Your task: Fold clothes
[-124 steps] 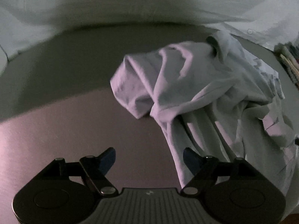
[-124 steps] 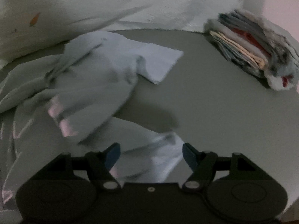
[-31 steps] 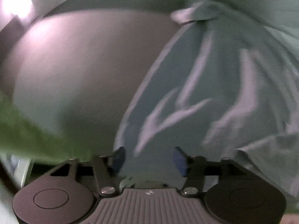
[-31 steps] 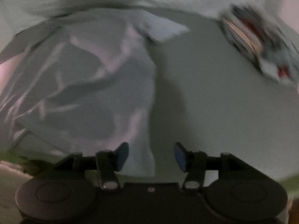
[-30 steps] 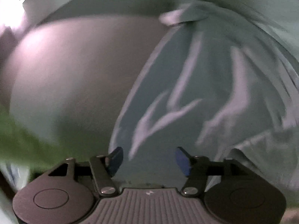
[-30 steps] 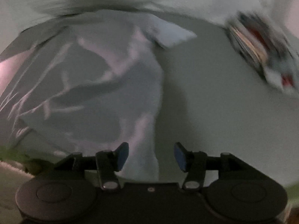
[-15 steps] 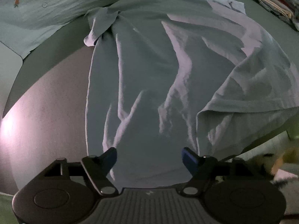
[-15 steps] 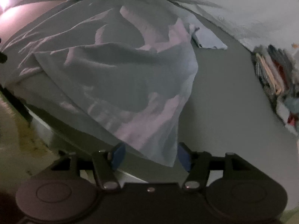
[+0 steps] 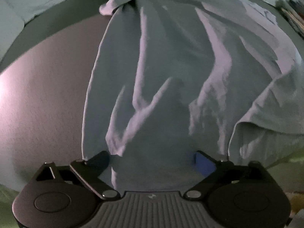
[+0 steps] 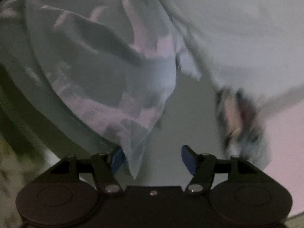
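Spreading the shirt flat on the counter. Left gripper has just opened wide, hem between unclenched fingers; right gripper is released at the near corner. Next, I'd say: regrasp for the first fold.

Dim room from where I sit; a smooth grey round-edged tabletop catches a pinkish glow along its left side. Behind it lies a pale, rumpled white sheet with small prints. On my right feed, a blurred stack of folded multicoloured fabrics sits against that sheet.
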`<state>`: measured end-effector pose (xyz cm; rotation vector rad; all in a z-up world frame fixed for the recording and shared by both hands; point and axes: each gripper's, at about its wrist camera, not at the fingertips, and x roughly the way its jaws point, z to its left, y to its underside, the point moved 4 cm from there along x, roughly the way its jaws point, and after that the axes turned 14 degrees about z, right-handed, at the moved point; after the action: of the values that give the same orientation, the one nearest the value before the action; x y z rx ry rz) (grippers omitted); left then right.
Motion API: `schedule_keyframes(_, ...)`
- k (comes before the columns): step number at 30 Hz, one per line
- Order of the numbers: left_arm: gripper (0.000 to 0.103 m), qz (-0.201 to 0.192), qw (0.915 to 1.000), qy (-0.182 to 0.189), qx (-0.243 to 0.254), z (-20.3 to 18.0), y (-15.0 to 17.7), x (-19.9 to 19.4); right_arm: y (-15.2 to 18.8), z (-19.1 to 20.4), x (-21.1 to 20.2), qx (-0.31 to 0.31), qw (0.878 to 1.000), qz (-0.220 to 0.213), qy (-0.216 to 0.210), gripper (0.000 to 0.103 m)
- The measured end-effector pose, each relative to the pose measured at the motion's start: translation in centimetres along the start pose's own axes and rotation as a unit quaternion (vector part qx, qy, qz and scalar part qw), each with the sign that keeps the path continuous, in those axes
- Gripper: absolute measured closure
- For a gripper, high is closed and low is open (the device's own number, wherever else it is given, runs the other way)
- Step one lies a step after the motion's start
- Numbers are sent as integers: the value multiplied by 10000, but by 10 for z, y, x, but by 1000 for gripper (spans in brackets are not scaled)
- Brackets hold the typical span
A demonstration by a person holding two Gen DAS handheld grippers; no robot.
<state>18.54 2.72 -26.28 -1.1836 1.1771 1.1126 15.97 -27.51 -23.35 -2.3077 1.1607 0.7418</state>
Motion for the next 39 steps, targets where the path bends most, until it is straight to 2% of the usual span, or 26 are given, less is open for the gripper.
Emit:
schedule_keyframes(2, 0, 27, 9999, 87, -89, 3, 0, 2, 0, 12, -5, -339, 9989, -178, 268, 38)
schedule_keyframes(4, 0, 49, 10000, 46, -39, 3, 1, 2, 1, 29, -4, -969, 9935, -335, 503, 42)
schedule_keyframes(6, 0, 74, 9999, 56, -47, 2, 1, 3, 1, 43, 0, -1472, 9855, -445, 715, 56)
schedule_keyframes(8, 0, 111, 9999, 76, -42, 2, 1, 3, 1, 48, 0, -1527, 9827, -531, 899, 85)
schedule_keyframes(10, 0, 135, 9999, 77, -22, 2, -5, 5, 2, 23, -10, -657, 9919, -489, 971, 96)
schedule_keyframes(11, 0, 145, 9999, 76, -4, 2, -9, 6, 3, 7, -16, -122, 9939, -447, 1001, 97)
schedule_keyframes(13, 0, 140, 9999, 90, -21, 0, -7, 8, 9, -27, -28, 1021, 9892, -287, 1011, 97)
schedule_keyframes(15, 0, 126, 9999, 85, -15, -1, -6, 9, 24, -58, -30, 1928, 9786, 53, 711, 97)
schedule_keyframes(17, 0, 124, 9999, 90, -20, -2, -6, 9, 36, -60, -23, 2040, 9775, 281, 448, 97)
schedule_keyframes(19, 0, 142, 9998, 99, -14, -1, -9, 9, 41, -43, -9, 1623, 9849, 523, 310, 97)
schedule_keyframes(21, 0, 162, 9998, 105, 1, 2, -10, 8, 46, -24, 6, 1202, 9892, 832, 94, 88)
schedule_keyframes(23, 0, 171, 9998, 99, 18, 2, -10, 8, 52, -20, 15, 1245, 9855, 1119, -280, 54)
schedule_keyframes(27, 0, 181, 9998, 91, 30, 2, -9, 6, 59, -28, 17, 1889, 9659, 1259, -1243, 40)
schedule_keyframes(29, 0, 218, 9997, 85, 24, 1, -10, 6, 56, -43, 14, 2380, 9473, 1226, -1758, 26)
schedule_keyframes(31, 0, 284, 9996, 88, -8, 0, -13, 5, 49, -60, 8, 2873, 9244, 1021, -2293, 21)
schedule_keyframes(33, 0, 362, 9993, 80, -26, 0, -16, 5, 37, -78, 6, 3278, 9046, 681, -2640, 15)
schedule_keyframes(34, 0, 399, 9992, 78, -41, -1, -17, 5, 30, -88, 5, 3463, 8947, 487, -2779, 5)
schedule_keyframes(35, 0, 440, 9990, 73, -45, -1, -18, 5, 22, -94, 4, 3605, 8842, 302, -2956, 0)
schedule_keyframes(37, 0, 532, 9986, 74, -37, -2, -21, 5, 0, -100, 14, 3775, 8609, 10, -3411, 0)
schedule_keyframes(39, 0, 600, 9982, 74, -16, -3, -24, 5, -26, -97, 33, 3833, 8409, -53, -3820, 0)
